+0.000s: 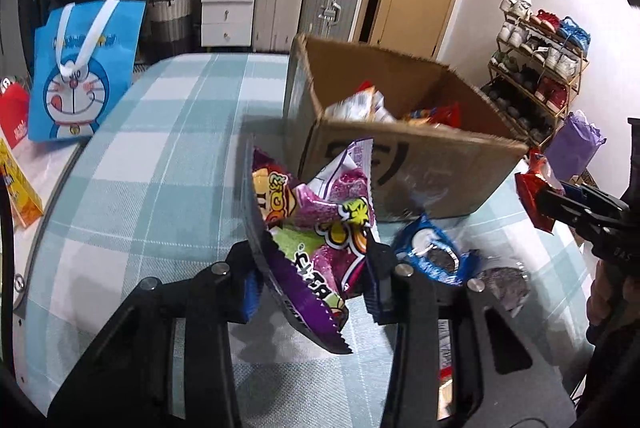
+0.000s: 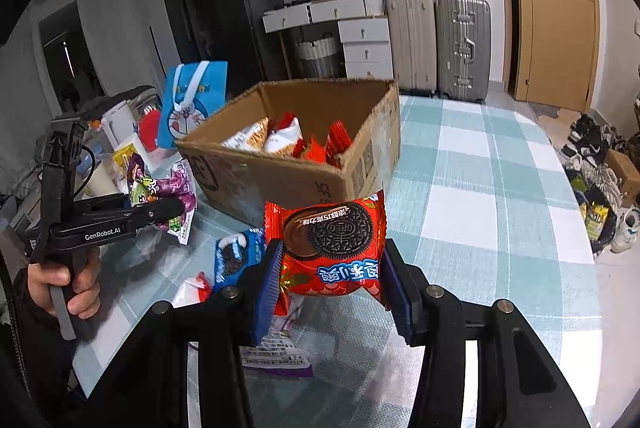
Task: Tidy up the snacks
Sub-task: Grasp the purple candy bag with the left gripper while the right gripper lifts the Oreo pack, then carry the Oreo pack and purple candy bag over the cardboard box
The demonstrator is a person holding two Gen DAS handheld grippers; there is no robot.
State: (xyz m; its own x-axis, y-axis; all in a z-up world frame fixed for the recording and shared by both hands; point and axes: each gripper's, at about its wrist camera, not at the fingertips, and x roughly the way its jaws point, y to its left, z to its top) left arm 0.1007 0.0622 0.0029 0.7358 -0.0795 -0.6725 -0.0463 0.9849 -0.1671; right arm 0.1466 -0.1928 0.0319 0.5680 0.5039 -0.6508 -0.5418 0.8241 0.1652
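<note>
Left gripper (image 1: 312, 268): was clamped on a purple packet (image 1: 316, 224), which stood crumpled and tilted between the blue pads at lower centre of the left view; the same tool showed at mid left of the right view, with the hand (image 2: 64, 284) on its grip.
Right gripper (image 2: 332, 292): was gripping a red Oreo pack (image 2: 332, 248) by its two side edges, at centre of the right view; it appeared at the right edge of the left view.
Box (image 2: 280, 176): open cardboard, upper centre in both views, standing on the checked cloth (image 1: 160, 164), already holding several orange and red packs.
Loose snacks: a blue Oreo pack (image 1: 436, 260) lay on the cloth just in front of the box; a second purple packet (image 2: 276, 352) lay flat under the right gripper.
Step judged: both packets lifted, box not yet reached.
Risk, left: the purple packet was pinched low and off-centre; its slick foil could slide out on the way over the near wall.
Risk, right: the pack bulged between the pads; squeezing could crush the biscuits.
Risk, shared: both tools were heading for one opening; they could collide, or a hanging packet could catch the rim and nudge the light box.
</note>
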